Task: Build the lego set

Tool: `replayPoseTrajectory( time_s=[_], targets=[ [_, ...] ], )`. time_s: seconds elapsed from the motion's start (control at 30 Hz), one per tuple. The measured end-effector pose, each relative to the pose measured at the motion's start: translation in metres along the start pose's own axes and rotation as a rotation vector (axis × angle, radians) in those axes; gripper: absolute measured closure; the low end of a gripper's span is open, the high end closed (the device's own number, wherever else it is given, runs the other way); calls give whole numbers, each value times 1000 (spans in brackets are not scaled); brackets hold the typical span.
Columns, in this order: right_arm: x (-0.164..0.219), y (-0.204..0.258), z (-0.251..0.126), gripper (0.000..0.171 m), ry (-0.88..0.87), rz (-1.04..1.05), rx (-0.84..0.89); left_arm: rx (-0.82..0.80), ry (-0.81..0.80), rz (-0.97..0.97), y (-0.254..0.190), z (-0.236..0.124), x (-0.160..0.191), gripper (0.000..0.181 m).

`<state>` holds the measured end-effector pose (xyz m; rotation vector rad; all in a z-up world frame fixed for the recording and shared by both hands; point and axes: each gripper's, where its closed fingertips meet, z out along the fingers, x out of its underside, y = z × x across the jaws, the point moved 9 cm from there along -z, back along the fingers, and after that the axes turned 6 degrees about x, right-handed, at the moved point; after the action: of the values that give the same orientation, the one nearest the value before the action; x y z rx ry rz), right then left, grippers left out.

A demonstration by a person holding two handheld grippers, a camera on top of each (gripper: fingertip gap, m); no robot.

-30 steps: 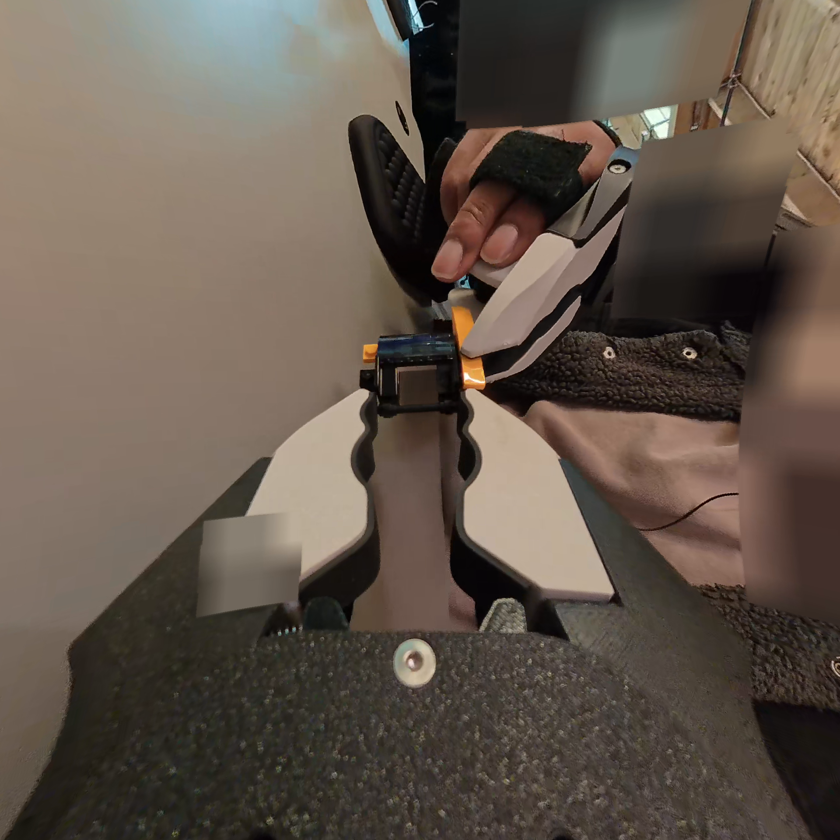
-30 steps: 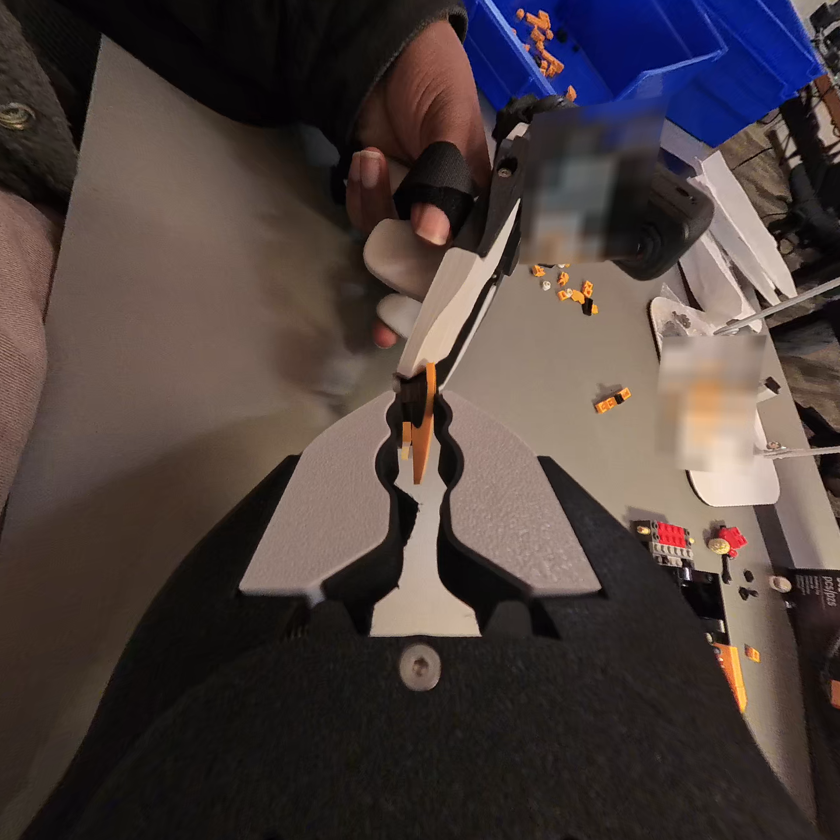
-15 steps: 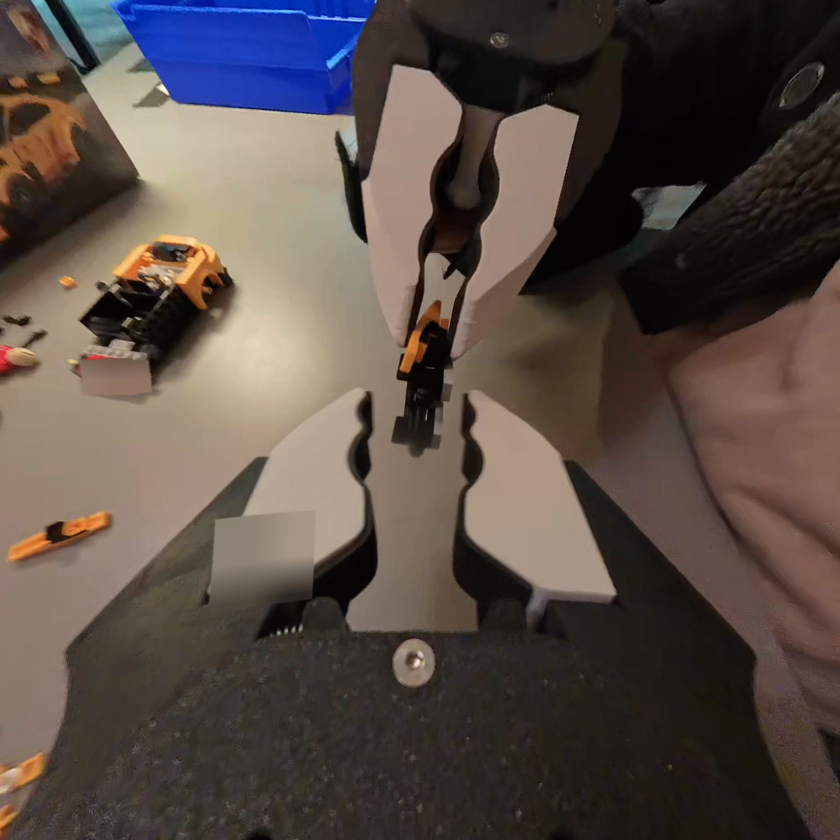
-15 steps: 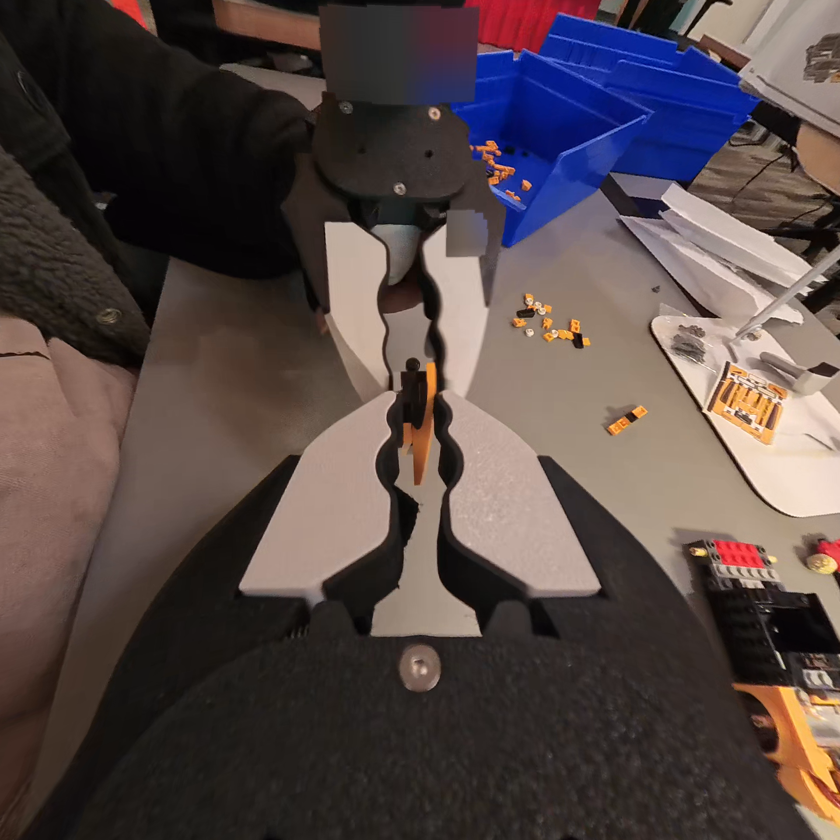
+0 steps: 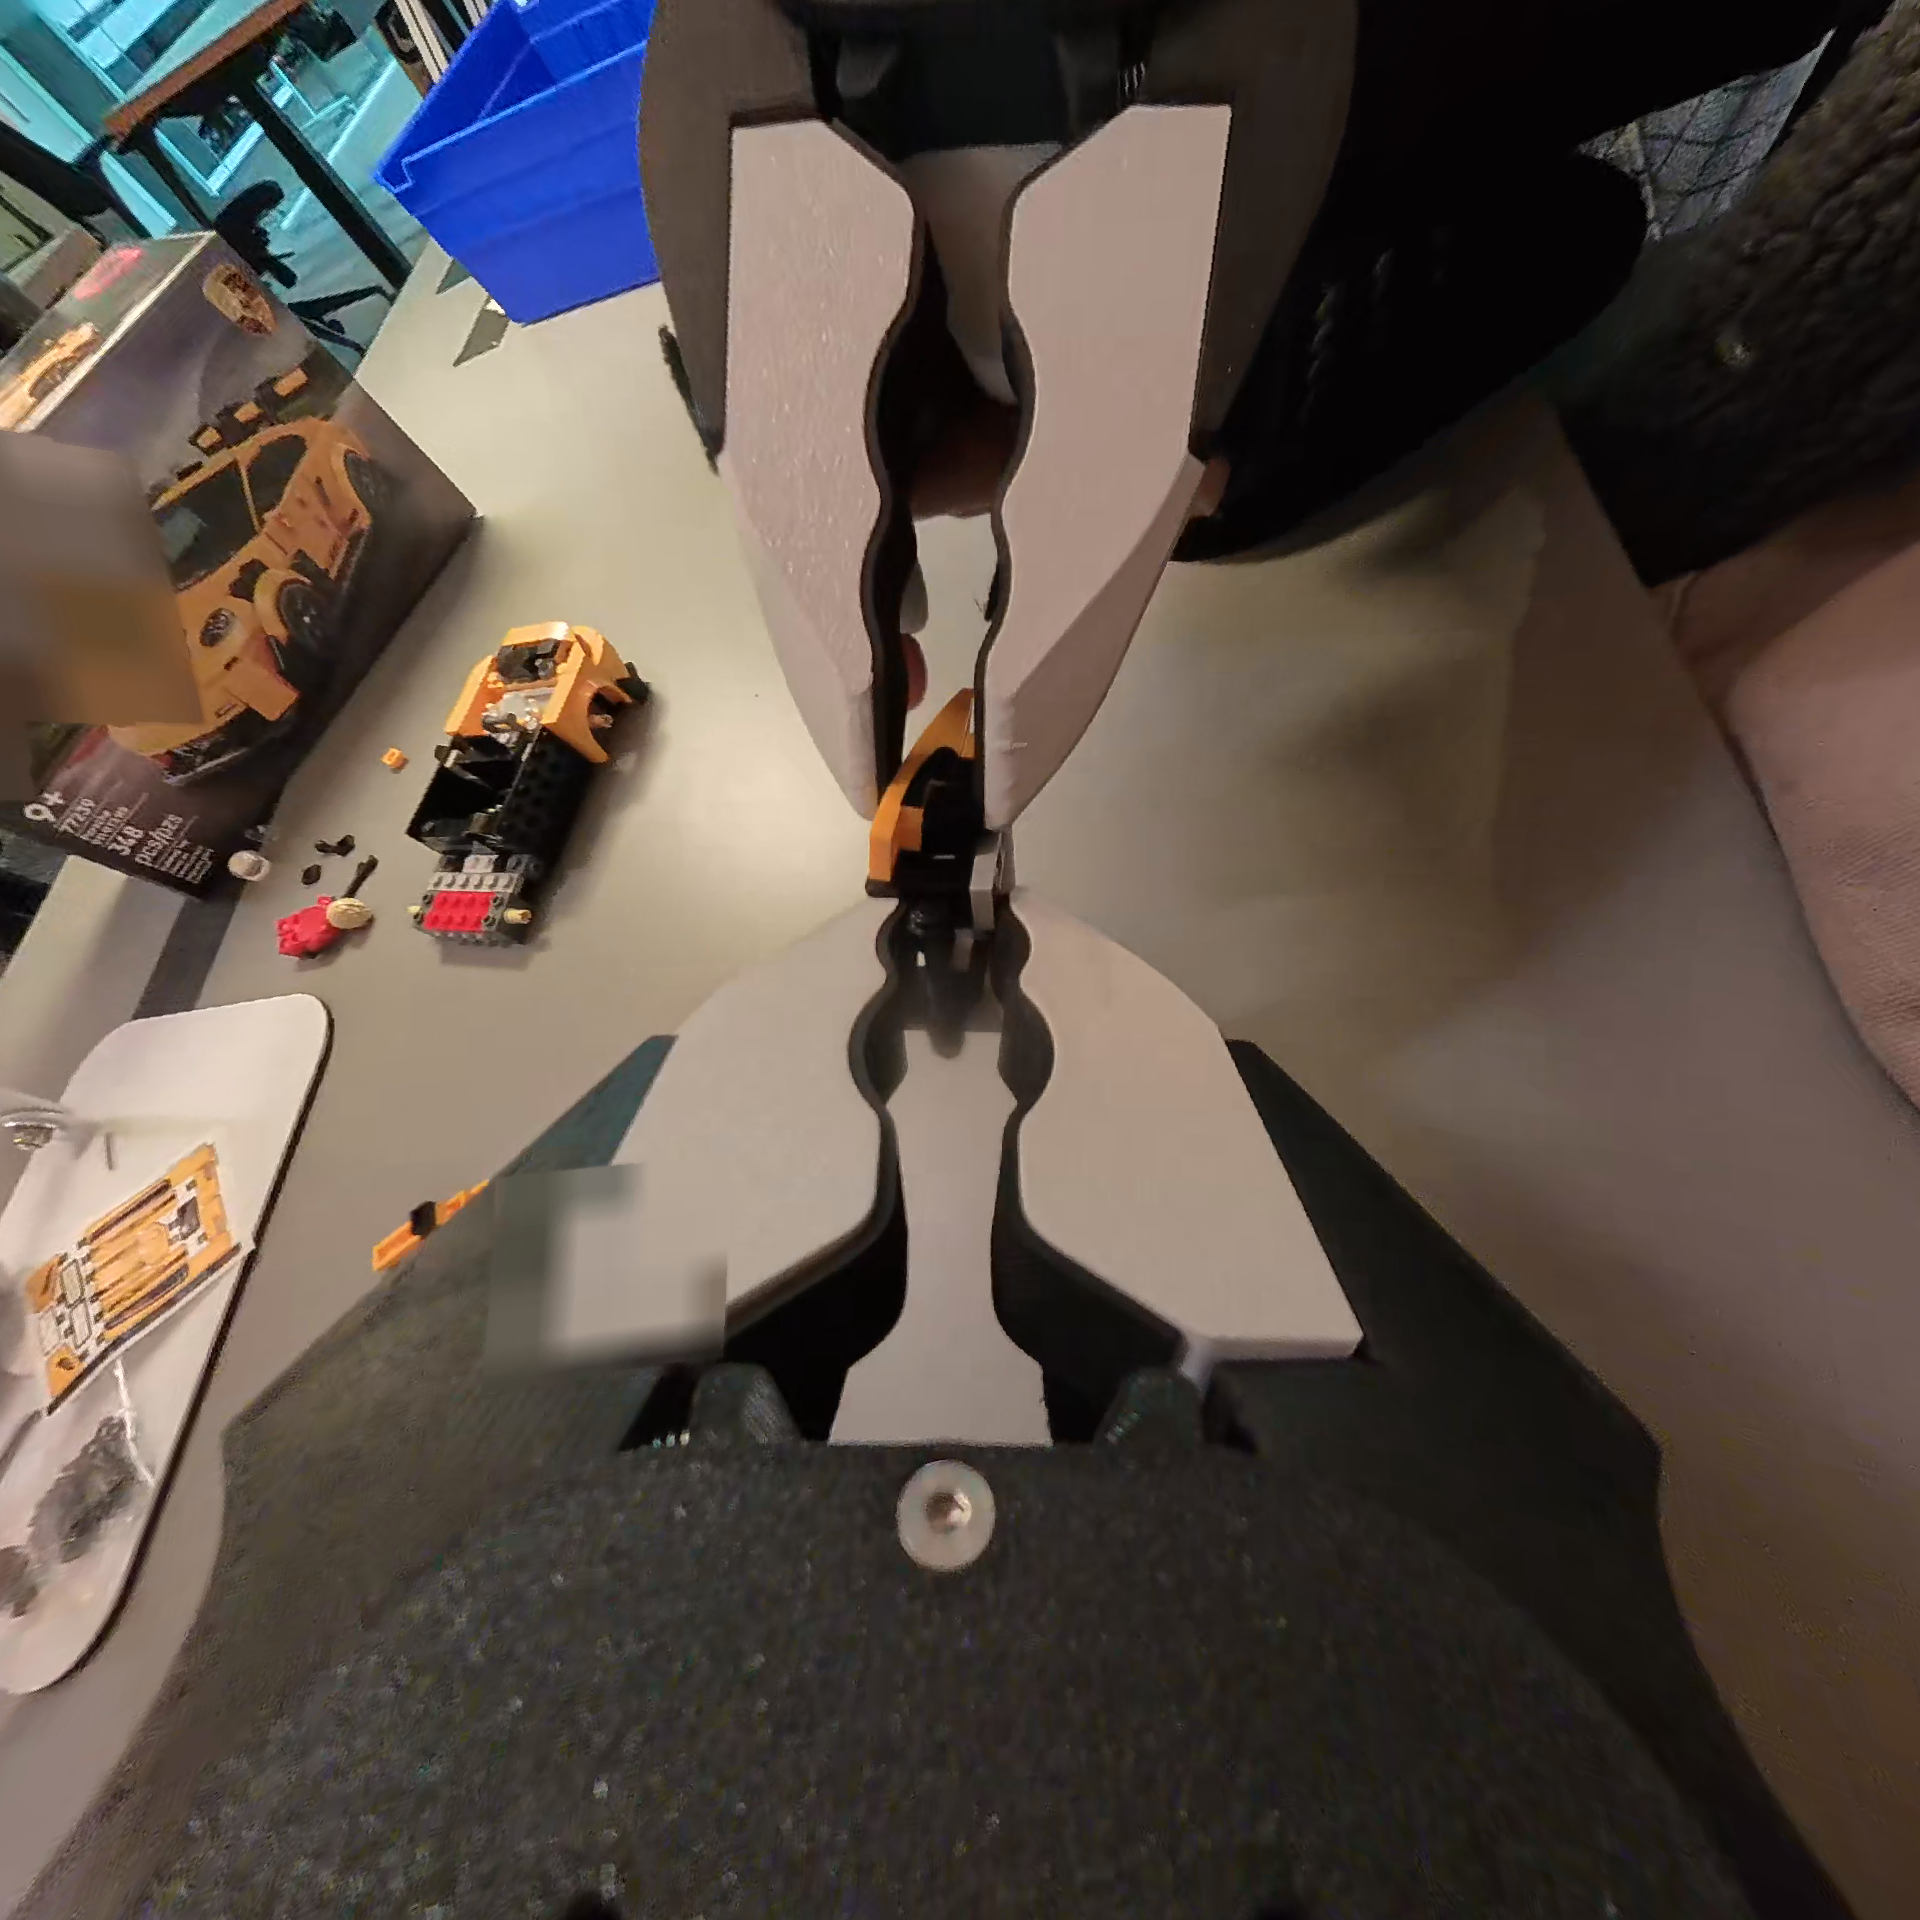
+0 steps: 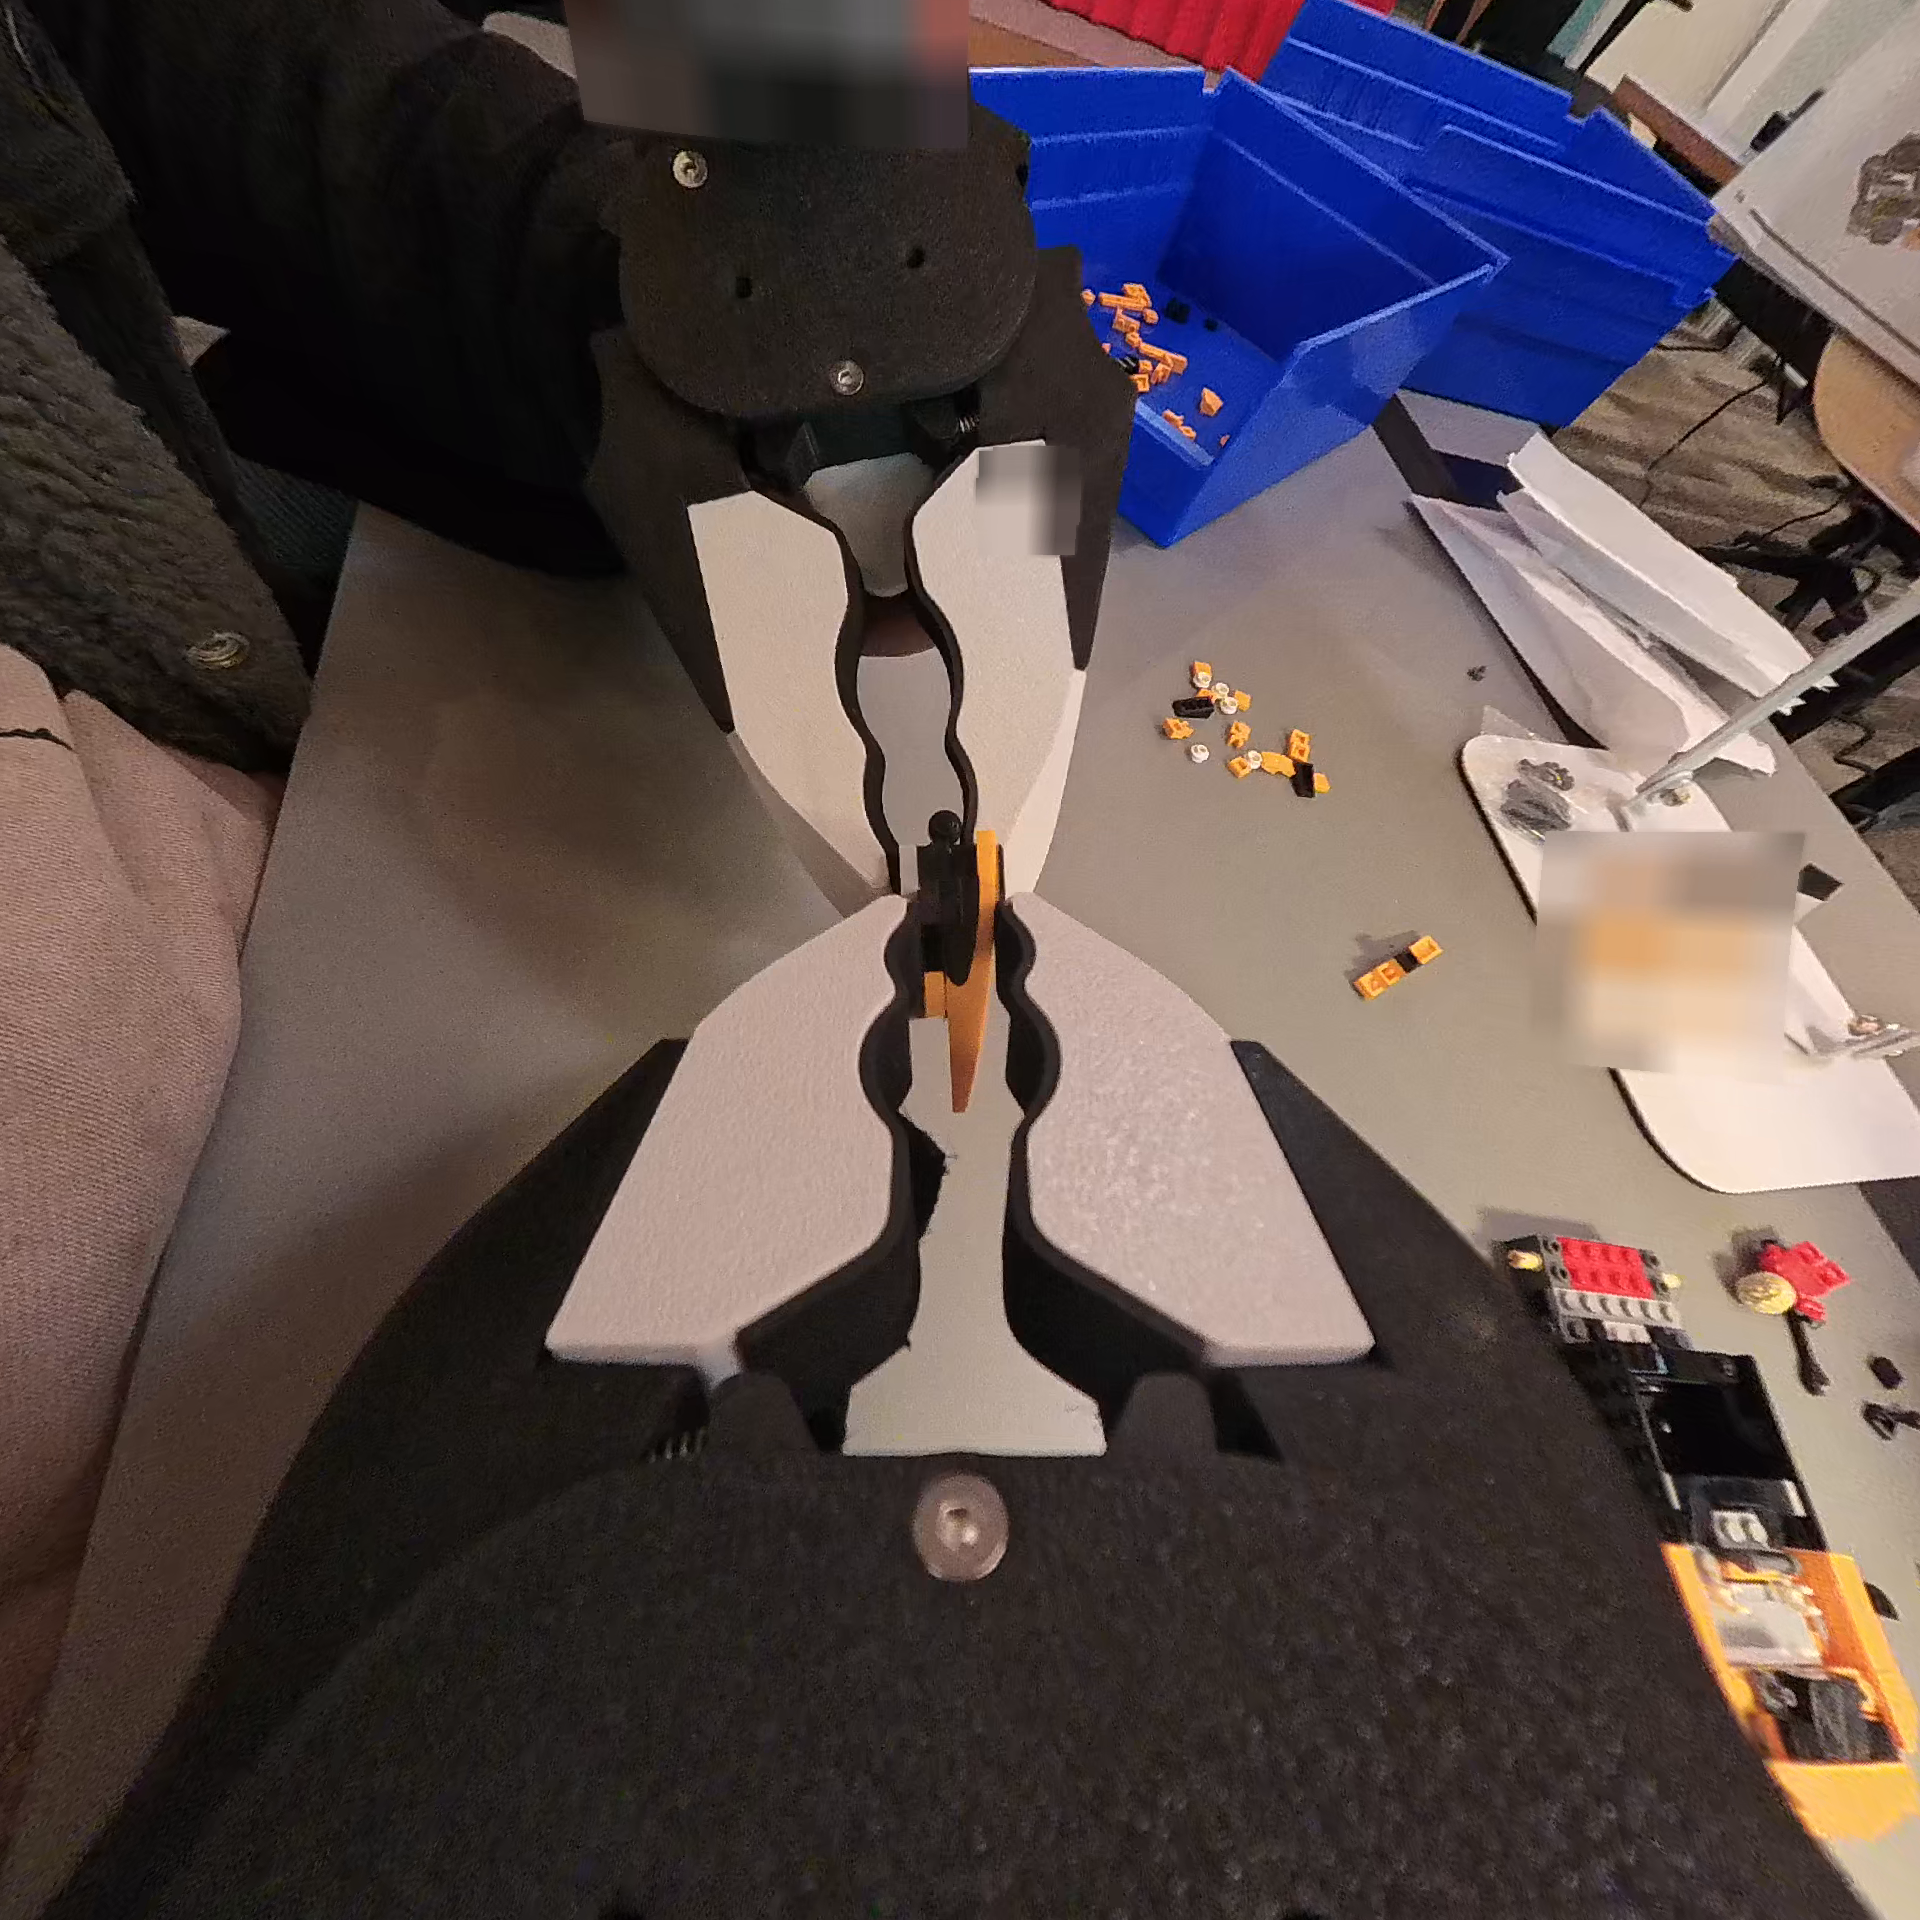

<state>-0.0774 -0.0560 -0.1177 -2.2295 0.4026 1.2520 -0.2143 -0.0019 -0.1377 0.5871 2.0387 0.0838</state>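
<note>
The left gripper (image 5: 943, 920) has its tips drawn in to a narrow gap around the black lower end of a small orange-and-black lego sub-assembly (image 5: 930, 821); the pale grey fingers (image 5: 774, 1091) look to be pressing on that black part, so it has hold of the piece. Tip to tip with it from the far side, the right gripper (image 5: 928, 769) is closed tight on the orange curved part of the same piece, its own fingers (image 5: 800, 436) almost meeting at the points.

In the right wrist view the right gripper (image 6: 951, 935) clamps the lego sub-assembly (image 6: 961, 961) between its tips, an orange wedge pointing back between the fingers and a black pin with a round knob standing up at the front. The left gripper (image 6: 940, 868) comes in opposite, its tips narrowed beside that black pin. The piece is held above the grey table (image 6: 499, 748), between the two tools.

Farther off on the table lie the partly built car (image 5: 520, 790) in orange, black and red, a red small part (image 5: 312, 925), a short orange-and-black strip (image 6: 1397, 966), and a scatter of loose orange pieces (image 6: 1247, 732). Beyond stand the set box (image 5: 208, 551), a white board (image 5: 208, 1122) carrying a sticker sheet (image 5: 135, 1257), and blue bins (image 6: 1278, 312), the nearest holding orange bricks
</note>
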Motion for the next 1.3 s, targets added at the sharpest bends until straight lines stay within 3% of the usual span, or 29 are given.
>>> replayPoseTrajectory(
  time_s=[0.77, 0.9, 1.0, 1.3],
  targets=[
    [3, 5, 0, 159, 26, 22, -63, 0, 51, 65, -9, 2, -4, 169],
    [-1, 5, -3, 159, 10, 3, -5, -32, 21, 74, -7, 1, -4, 169],
    [-8, 7, -8, 147, 22, -91, 33, -49, -26, 85, -6, -4, -6, 169],
    [-10, 11, -10, 157, 28, -148, 76, -85, -63, 122, -7, -6, -8, 168]
  ],
)
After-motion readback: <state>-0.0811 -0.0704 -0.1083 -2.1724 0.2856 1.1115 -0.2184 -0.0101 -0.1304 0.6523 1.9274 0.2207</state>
